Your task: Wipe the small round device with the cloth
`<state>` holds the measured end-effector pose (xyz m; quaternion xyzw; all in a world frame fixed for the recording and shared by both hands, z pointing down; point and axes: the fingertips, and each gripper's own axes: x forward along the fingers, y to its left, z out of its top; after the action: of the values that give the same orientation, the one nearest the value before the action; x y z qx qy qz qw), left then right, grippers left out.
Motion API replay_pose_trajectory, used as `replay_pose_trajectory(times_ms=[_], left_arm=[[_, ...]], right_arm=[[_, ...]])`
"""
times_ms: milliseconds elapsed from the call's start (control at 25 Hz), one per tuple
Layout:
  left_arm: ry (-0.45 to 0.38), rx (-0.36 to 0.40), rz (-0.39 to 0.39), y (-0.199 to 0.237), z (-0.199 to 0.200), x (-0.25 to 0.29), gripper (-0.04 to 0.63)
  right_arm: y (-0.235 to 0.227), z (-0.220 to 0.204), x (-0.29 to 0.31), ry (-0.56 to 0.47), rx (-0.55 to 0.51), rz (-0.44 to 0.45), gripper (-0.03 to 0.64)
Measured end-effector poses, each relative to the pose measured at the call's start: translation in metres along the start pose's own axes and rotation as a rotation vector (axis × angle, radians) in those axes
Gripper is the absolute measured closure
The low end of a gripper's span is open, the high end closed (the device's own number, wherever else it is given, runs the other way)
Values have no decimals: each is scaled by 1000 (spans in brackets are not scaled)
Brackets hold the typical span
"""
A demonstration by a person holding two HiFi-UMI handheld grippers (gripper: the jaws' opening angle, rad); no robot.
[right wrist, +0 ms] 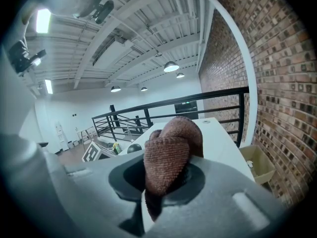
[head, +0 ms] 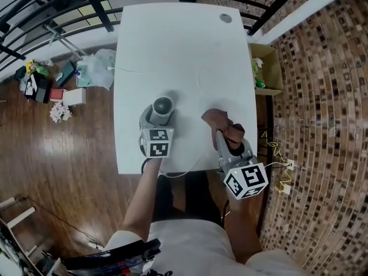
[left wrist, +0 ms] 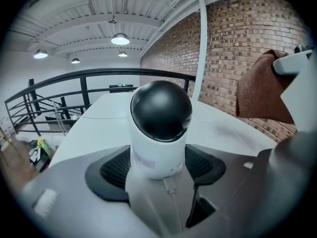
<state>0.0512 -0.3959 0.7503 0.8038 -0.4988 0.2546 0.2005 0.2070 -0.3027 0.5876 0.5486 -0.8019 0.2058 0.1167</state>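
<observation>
Gripping the small dome camera [left wrist: 161, 128] by its white body, left gripper [left wrist: 159, 165] part-closed on it, over the table [head: 184, 50]; I judge it light, slick; right gripper [right wrist: 163, 181] pinches the soft cloth [right wrist: 168, 152].

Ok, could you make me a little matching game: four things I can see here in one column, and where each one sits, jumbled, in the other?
Things:
1. small round white device with a black dome
2. brown knitted cloth
3. open cardboard box
4. small grey disc

Places:
a. off the white table, beside its right edge
b. between the jaws of the left gripper
c. at the table's far corner
d. clamped in the jaws of the right gripper

Pairs: 1-b, 2-d, 3-a, 4-c
</observation>
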Motion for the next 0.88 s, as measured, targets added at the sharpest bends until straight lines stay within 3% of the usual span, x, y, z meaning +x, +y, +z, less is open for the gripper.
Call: replay_pose_trajectory(times_ms=[880], left_arm=[[-56, 56, -38, -11, 10, -31, 255]], right_arm=[[20, 7, -11, -26, -20, 41, 589]])
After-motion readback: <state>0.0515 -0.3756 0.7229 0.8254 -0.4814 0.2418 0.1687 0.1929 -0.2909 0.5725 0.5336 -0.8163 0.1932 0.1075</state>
